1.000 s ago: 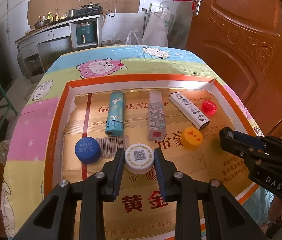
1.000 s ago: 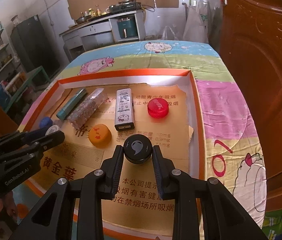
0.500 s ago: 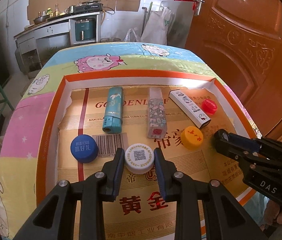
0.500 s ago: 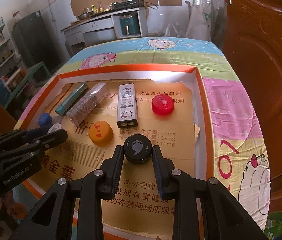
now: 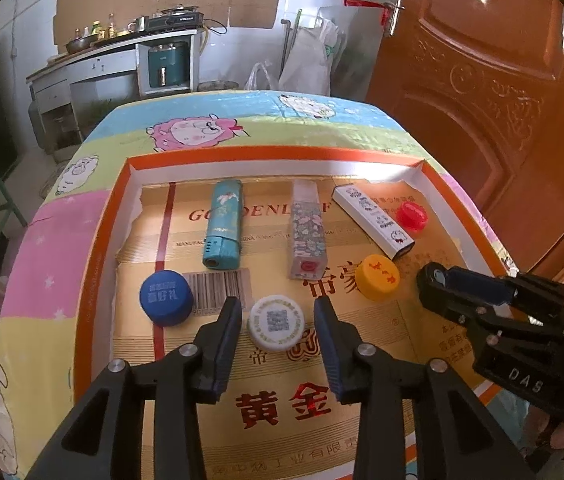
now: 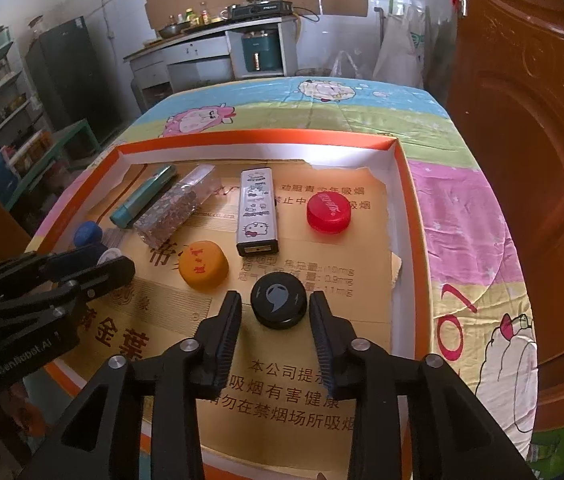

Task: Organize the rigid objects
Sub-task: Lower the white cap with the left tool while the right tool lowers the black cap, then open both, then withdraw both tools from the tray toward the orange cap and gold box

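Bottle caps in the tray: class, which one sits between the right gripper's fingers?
The black cap, with a pale comma-like mark on top. The yellow cap and red cap lie farther away.

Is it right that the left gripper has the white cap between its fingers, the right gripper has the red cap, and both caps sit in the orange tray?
Not quite. The right gripper, jaws opening, brackets the black cap, as the right wrist view shows; the red cap lies farther back. The left gripper, white cap and orange tray are right.

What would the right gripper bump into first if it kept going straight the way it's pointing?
Most likely the black cap. It sits between the right gripper's opening jaws, just ahead of them, and the pads are off it. Past it lies the white lighter, though depth is hard to judge.
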`<state>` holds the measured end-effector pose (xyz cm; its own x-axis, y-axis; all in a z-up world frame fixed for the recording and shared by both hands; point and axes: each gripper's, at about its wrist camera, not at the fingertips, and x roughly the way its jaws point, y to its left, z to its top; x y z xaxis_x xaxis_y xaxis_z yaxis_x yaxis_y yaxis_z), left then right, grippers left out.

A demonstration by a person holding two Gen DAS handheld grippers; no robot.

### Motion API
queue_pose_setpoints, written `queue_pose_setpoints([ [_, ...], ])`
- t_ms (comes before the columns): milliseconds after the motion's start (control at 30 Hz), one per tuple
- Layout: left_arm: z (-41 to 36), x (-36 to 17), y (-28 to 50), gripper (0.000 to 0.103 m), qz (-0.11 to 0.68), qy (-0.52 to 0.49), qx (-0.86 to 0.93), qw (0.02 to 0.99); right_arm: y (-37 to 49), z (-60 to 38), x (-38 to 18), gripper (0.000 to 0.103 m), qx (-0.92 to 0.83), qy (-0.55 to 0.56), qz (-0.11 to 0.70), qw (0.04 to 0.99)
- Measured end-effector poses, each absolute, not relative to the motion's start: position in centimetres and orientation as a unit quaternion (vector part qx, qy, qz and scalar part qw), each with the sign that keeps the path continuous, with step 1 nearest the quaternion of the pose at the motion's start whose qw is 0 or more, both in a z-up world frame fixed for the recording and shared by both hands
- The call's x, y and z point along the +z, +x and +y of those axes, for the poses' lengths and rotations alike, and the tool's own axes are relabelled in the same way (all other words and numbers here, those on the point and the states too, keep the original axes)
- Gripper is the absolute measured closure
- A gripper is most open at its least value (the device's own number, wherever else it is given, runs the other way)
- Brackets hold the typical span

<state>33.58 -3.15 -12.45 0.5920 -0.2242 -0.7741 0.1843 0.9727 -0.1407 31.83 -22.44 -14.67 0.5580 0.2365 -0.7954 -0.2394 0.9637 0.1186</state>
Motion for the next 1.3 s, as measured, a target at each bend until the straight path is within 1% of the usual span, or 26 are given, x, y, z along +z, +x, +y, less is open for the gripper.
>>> queue_pose_setpoints([
  [33,-3.0,-12.2,33.5,0.065,0.434,-0.025,-0.114,0.893,31.8,-22.4,-14.6,0.061,0.134,-0.005,0.450,0.883],
  [67,-2.8,-11.9,33.3,0.065,0.430,-0.029,-0.115,0.895,31.8,-22.3,-14.5,0.056,0.130,-0.010,0.448,0.884],
  [100,-2.7,-11.6,33.0,0.065,0.426,-0.032,-0.116,0.897,31.7,-22.4,-14.4,0.055,0.127,-0.012,0.447,0.886],
  [300,-2.0,-9.4,31.3,0.065,0.399,-0.043,-0.123,0.908,30.8,-23.5,-13.3,0.055,0.117,0.003,0.438,0.891],
  [700,0.9,-6.3,27.2,0.065,0.376,-0.053,-0.099,0.920,26.4,-23.2,-10.8,0.055,0.111,0.012,0.428,0.897],
  [1300,3.6,-4.3,20.7,0.065,0.360,-0.059,-0.089,0.927,20.1,-21.2,-7.1,0.055,0.108,0.002,0.405,0.908],
])
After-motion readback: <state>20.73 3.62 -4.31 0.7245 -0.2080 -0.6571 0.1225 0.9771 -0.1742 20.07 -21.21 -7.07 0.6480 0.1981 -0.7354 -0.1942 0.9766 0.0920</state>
